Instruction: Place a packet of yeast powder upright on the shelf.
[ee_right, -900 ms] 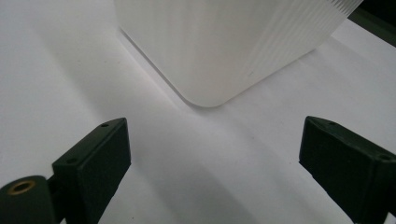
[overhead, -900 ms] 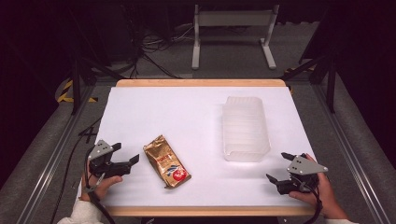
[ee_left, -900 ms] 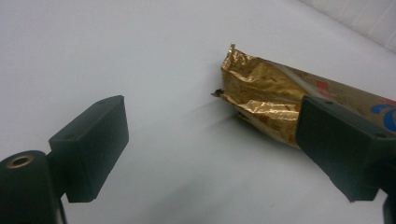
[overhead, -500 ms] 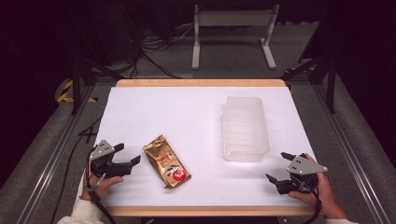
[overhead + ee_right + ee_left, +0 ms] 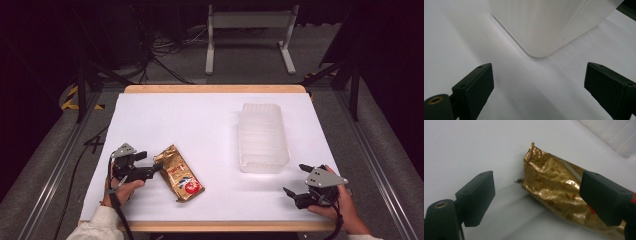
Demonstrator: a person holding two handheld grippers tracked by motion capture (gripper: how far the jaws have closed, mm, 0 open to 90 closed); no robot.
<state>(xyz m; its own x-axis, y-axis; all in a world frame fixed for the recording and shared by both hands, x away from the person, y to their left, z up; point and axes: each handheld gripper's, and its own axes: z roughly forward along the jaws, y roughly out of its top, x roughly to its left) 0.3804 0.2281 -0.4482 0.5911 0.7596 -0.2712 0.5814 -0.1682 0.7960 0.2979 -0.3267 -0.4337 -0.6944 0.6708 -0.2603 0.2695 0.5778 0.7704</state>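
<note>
The left gripper (image 5: 150,164) has crept toward the gold snack packet (image 5: 178,172) at its three o'clock, jaws wide and empty, and may skid the slippery foil away; the right gripper (image 5: 299,181) idles wide open.

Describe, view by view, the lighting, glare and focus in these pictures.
High view: the white table is brightly lit, the surrounding floor dark. Left gripper view: the gold packet throws glints off its foil, and the near jaws look soft. Right gripper view: the translucent plastic container is washed out, with a soft shadow on the table beneath it.
</note>
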